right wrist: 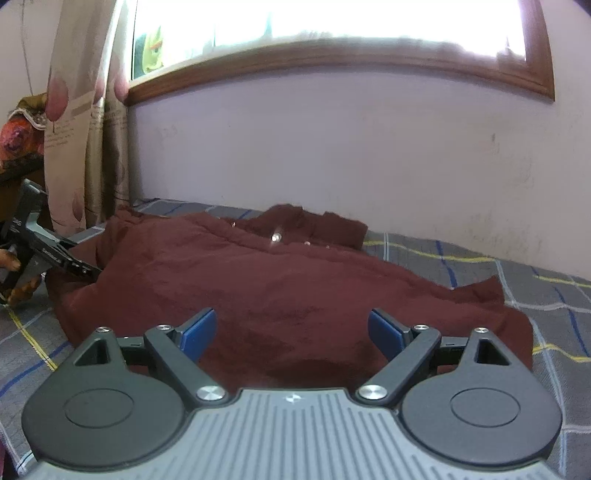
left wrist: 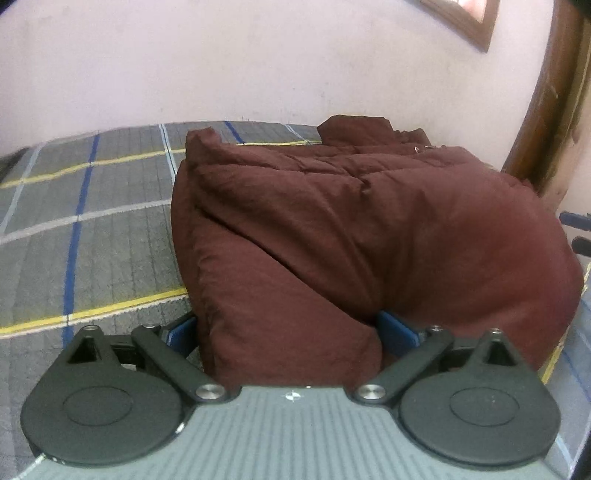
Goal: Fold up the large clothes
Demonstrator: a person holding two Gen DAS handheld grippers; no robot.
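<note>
A padded maroon jacket (left wrist: pixel 332 229) lies folded on a bed covered with a grey checked bedspread (left wrist: pixel 92 229), lined in yellow, blue and white. In the left wrist view the left gripper (left wrist: pixel 290 330) has its blue-padded jaws spread wide, one on each side of a thick fold of the jacket's near edge; the fabric fills the gap between them, though the view does not settle whether the pads press on it. The bulk of the garment rises toward 12 o'clock and swells toward 3 o'clock, its collar at the far end near the pale wall (left wrist: pixel 184 66). In the right wrist view the right gripper (right wrist: pixel 291 332) hangs low over the jacket (right wrist: pixel 258 280) with its jaws apart and nothing between them, the cloth spreading ahead toward 12 o'clock. At 9 o'clock in that view the left gripper (right wrist: pixel 79 267) meets the jacket's edge, beside a patterned curtain (right wrist: pixel 92 129). A wood-framed window (right wrist: pixel 332 33) glows above the wall at 12 o'clock.
</note>
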